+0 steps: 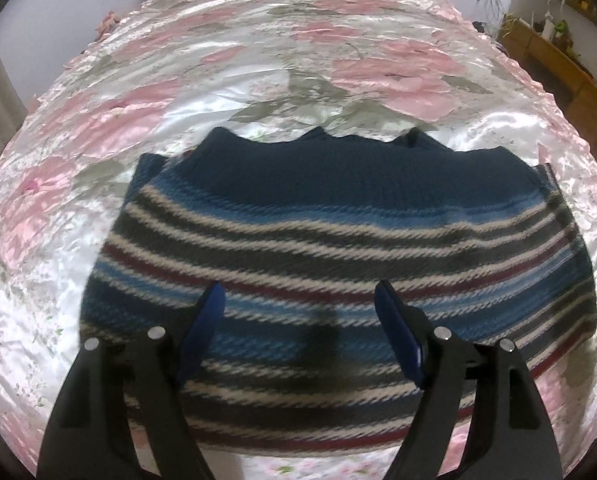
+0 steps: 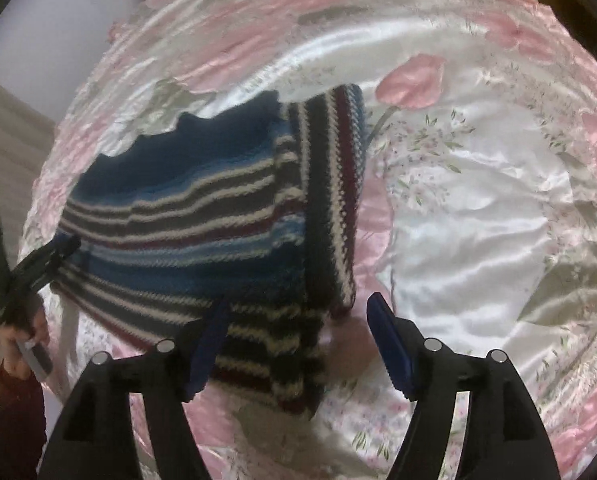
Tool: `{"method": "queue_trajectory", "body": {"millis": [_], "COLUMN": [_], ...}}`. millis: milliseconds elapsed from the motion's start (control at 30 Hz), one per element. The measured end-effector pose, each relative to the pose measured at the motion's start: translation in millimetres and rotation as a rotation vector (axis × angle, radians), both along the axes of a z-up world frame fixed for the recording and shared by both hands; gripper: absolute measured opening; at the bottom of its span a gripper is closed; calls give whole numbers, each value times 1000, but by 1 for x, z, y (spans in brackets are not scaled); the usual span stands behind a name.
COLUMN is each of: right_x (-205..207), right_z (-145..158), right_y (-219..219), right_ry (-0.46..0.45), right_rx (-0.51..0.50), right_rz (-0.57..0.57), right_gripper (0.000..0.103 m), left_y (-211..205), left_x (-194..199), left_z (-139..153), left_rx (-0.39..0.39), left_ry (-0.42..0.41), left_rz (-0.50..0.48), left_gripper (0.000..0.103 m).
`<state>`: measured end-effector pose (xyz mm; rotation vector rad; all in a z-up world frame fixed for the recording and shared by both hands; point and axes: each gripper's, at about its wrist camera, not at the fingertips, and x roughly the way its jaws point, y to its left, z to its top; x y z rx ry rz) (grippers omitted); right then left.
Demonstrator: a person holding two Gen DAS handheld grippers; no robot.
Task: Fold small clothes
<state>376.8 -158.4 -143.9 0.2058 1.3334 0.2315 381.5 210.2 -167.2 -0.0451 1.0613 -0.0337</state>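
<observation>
Slippery satin bedspread (image 1: 306, 80) could let your sweater (image 1: 330, 232) slide and unfold, since both the left gripper (image 1: 300, 320) and right gripper (image 2: 298, 332) hang released, holding nothing.

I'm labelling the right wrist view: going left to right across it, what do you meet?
A hand holding the left gripper → striped sweater → its folded sleeve → pink tulip print on the bedspread.

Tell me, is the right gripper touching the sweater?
Cannot tell. In the right wrist view the open right gripper has one finger overlapping the sweater, but no contact or gap shows plainly.
</observation>
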Motion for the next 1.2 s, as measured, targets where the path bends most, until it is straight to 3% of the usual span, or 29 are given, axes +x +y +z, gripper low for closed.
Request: {"method": "queue_trajectory", "body": {"millis": [433,533,767,1033,1200], "right_x": [9,11,12,5,5], "right_z": [-39,-43,-38,-11,-40], "right_y": [-1,1,7,14,6], "right_ry": [72,72,53,-37,53], "right_rx": [73,85,124,150,106], "right_rz": [-3,-3,1,19,-19], "right_gripper": [70,63,33,28,27], "left_y": [8,10,11,12,12], "left_x": [8,8,9,12,13], "left_z": [-30,-34,-35,-39,-44], "left_rx": [15,15,14,15,19], "left_ry": [65,66,67,83,94], "left_rz": [28,25,23,28,27], "left_gripper": [78,80,80,81,81]}}
